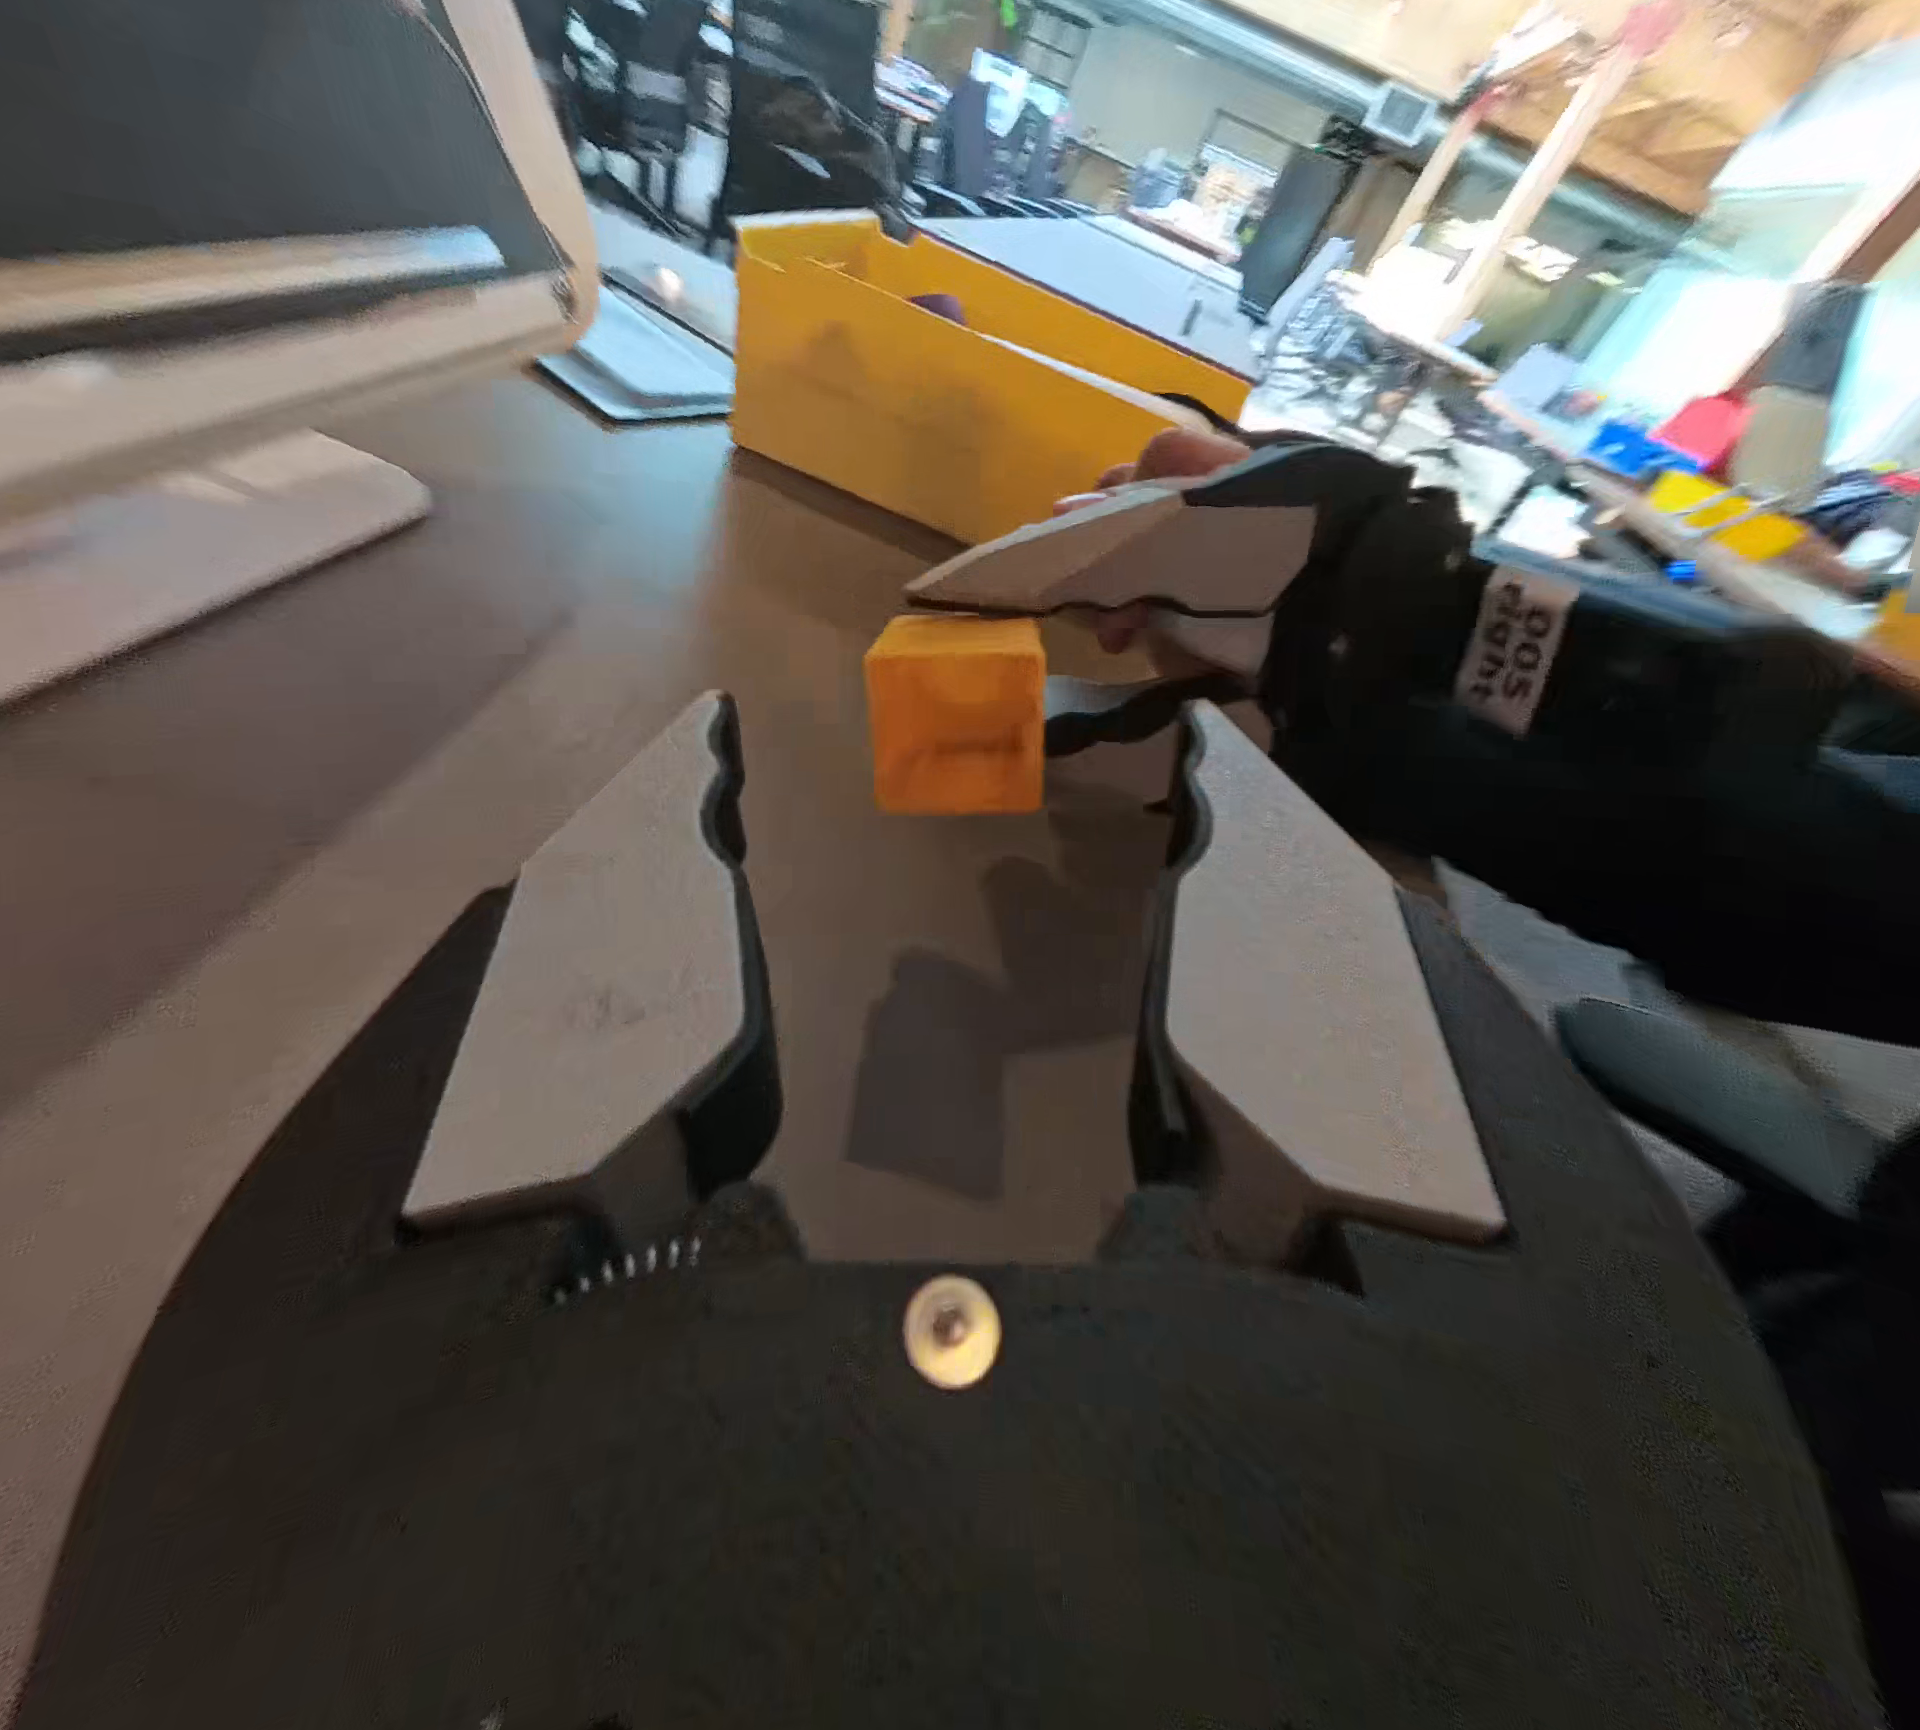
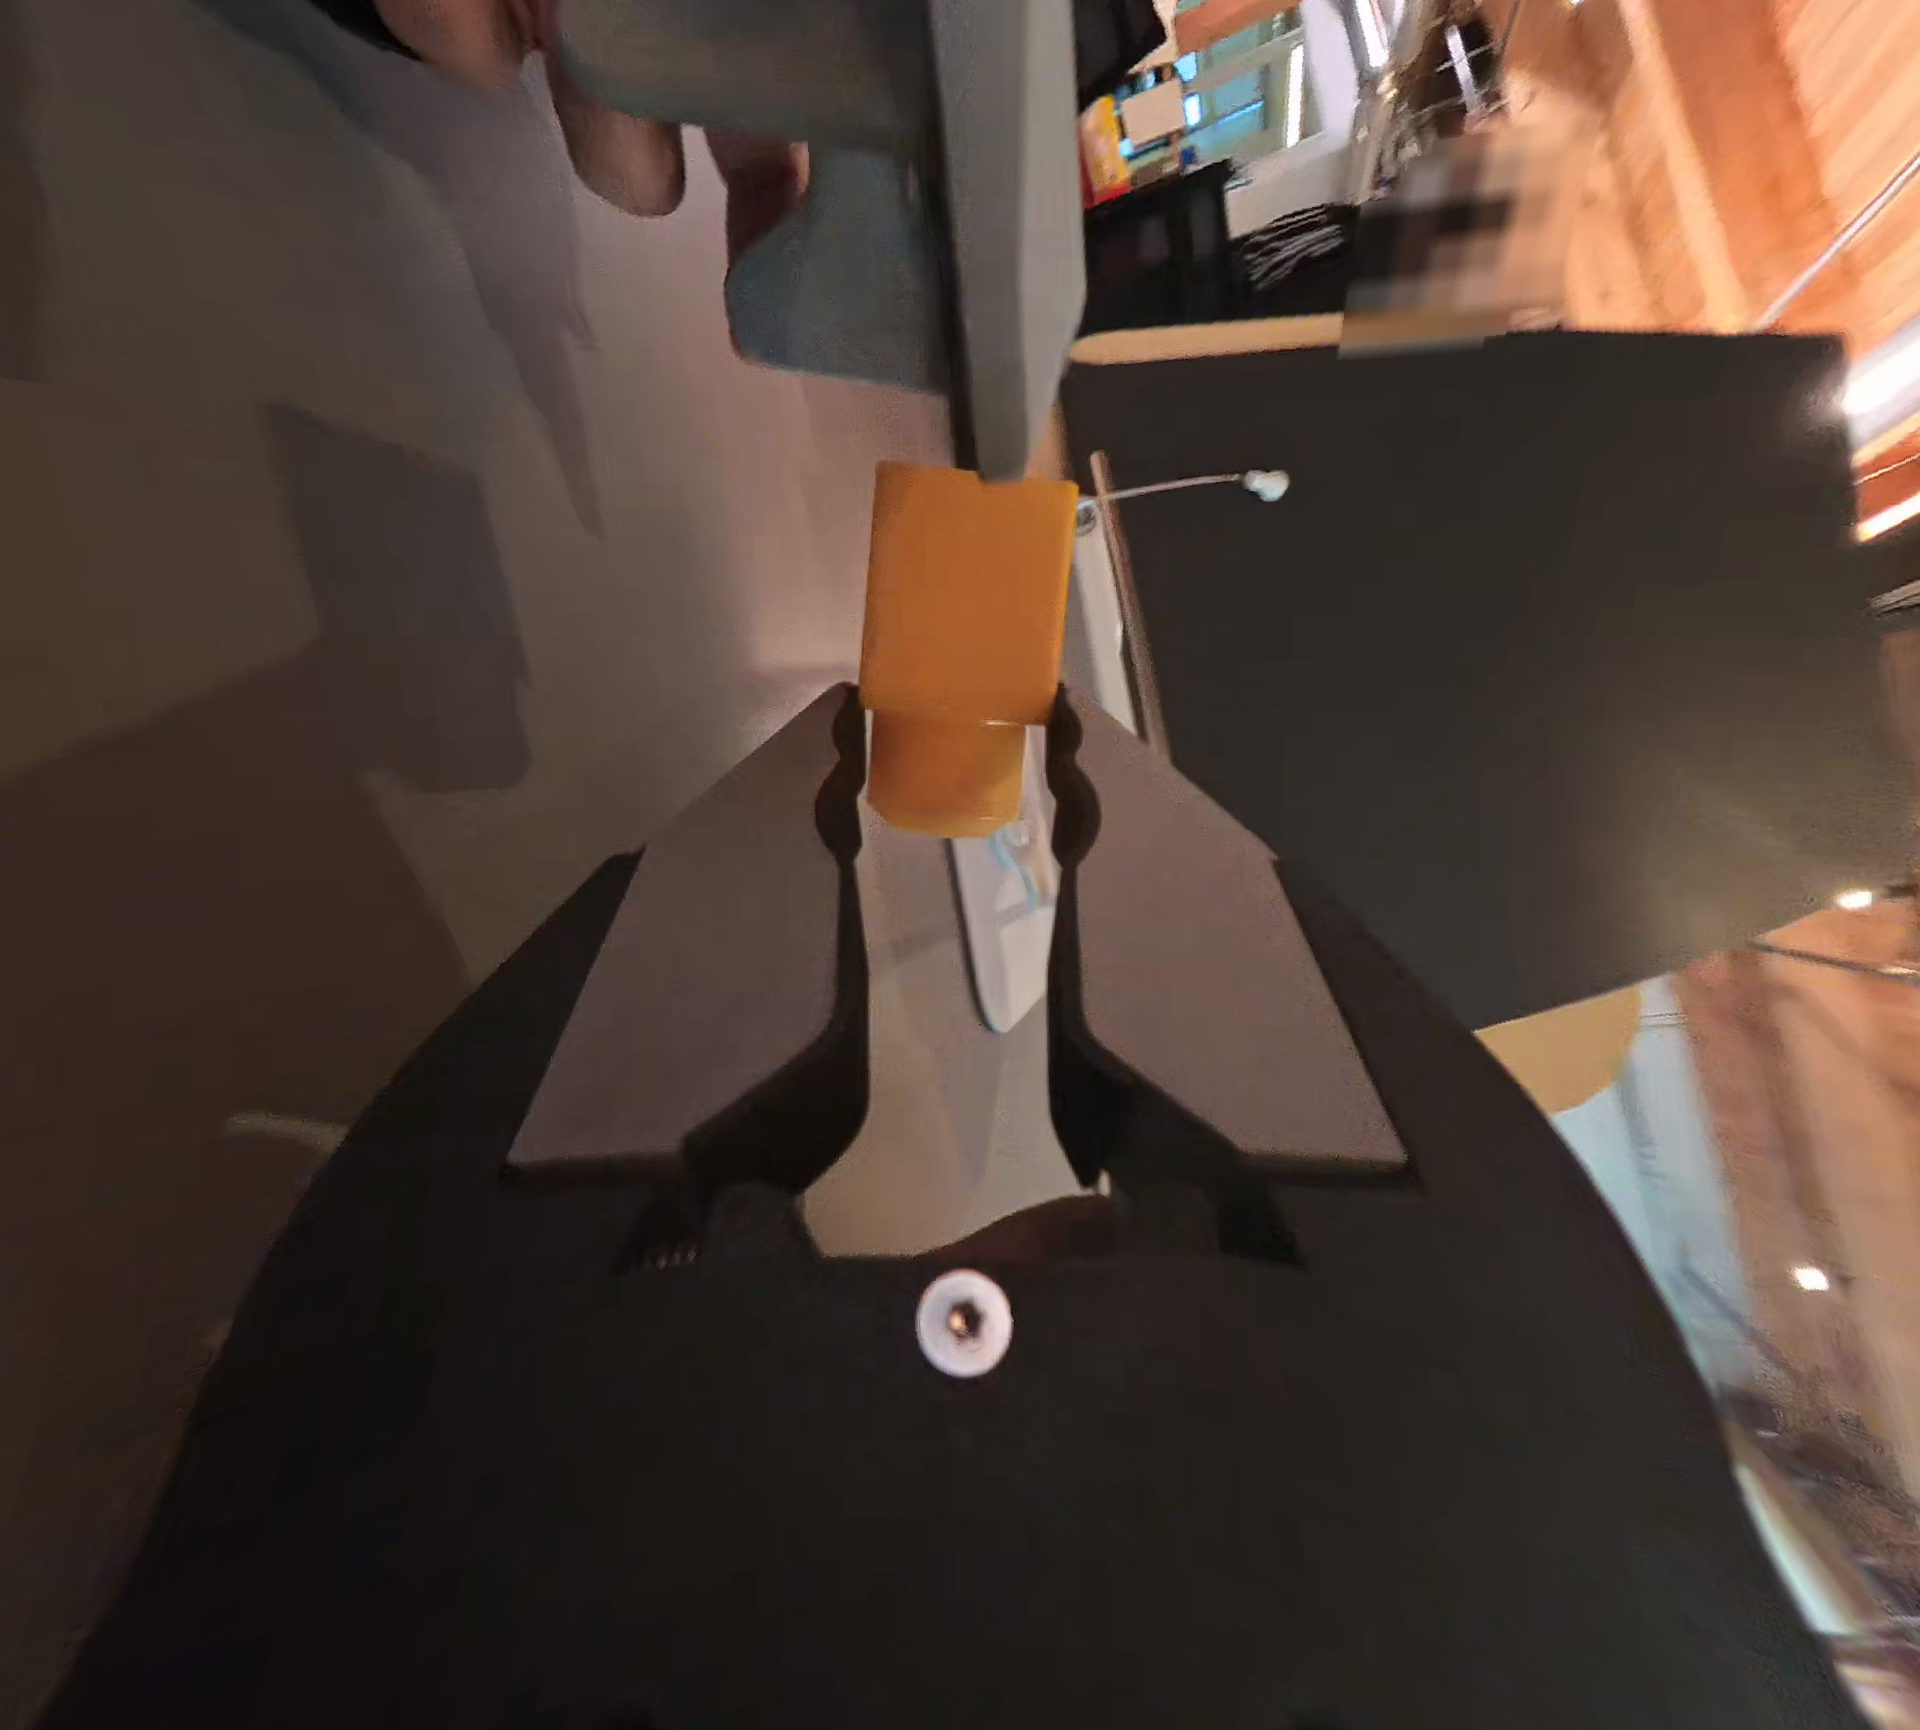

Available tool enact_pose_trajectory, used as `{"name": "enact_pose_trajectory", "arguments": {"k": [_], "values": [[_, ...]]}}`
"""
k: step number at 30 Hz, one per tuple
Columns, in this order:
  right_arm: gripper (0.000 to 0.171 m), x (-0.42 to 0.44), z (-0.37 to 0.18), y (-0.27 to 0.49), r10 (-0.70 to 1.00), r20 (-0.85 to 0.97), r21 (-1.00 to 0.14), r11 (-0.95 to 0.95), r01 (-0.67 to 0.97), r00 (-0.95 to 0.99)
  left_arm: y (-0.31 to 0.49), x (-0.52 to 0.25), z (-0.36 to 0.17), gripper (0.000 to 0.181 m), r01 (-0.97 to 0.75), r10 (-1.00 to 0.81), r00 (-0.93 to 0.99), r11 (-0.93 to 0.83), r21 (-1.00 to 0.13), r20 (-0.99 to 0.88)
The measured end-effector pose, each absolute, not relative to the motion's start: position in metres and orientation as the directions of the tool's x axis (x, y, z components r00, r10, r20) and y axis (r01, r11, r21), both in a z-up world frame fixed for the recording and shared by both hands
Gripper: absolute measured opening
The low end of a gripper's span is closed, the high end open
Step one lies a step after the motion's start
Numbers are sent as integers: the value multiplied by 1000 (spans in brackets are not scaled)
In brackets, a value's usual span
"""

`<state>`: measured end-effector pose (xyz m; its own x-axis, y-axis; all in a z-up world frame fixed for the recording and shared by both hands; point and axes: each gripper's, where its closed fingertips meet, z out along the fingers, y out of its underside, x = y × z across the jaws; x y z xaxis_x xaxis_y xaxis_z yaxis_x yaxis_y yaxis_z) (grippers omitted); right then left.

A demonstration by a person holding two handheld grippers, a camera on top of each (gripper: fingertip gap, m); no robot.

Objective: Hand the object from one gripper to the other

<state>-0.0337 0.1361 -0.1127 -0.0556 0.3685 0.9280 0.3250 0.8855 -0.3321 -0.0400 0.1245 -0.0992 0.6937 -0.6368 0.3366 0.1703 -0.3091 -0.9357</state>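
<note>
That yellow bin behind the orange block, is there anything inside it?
Over the yellow bin's near wall in the left wrist view, a small dark purple thing shows inside. The wall hides the rest of the interior, so what it is cannot be told.

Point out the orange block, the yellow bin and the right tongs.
Orange block [image 1: 956, 724]: left wrist view, middle of its facing side.
Yellow bin [image 1: 914, 402]: left wrist view, its near long wall.
Right tongs [image 2: 958, 750]: right wrist view, midway between the fingertips, clamped on the block.

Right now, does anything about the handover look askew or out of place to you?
Nothing looks damaged or spilled. The right gripper pinches the orange block only at its narrow end, so most of it juts past the fingertips. The left gripper is open, with the block just ahead of its tips.
</note>
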Motion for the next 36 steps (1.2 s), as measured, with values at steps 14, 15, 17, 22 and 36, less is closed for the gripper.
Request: {"name": "enact_pose_trajectory", "arguments": {"k": [14,15,17,22,36], "values": [[38,-28,-103,124,920,361,-898,387,209,-151,108,-42,-77,34,-654,-317,599,336,-677,-736],[45,-27,-98,119,964,157,-962,198,186,-212,105,-38,-69,34,-673,-250,586,379,-635,-770],[57,-22,-78,105,898,-209,-975,-163,149,-387,104,-34,-53,34,-685,-138,604,414,-600,-785],[34,-16,-49,105,694,-471,-858,-505,98,-544,106,-19,-47,34,-743,-3,560,439,-504,-828],[31,-25,-66,111,805,-370,-923,-375,86,-464,117,-19,-58,41,-600,-172,703,379,-705,-690]]}}
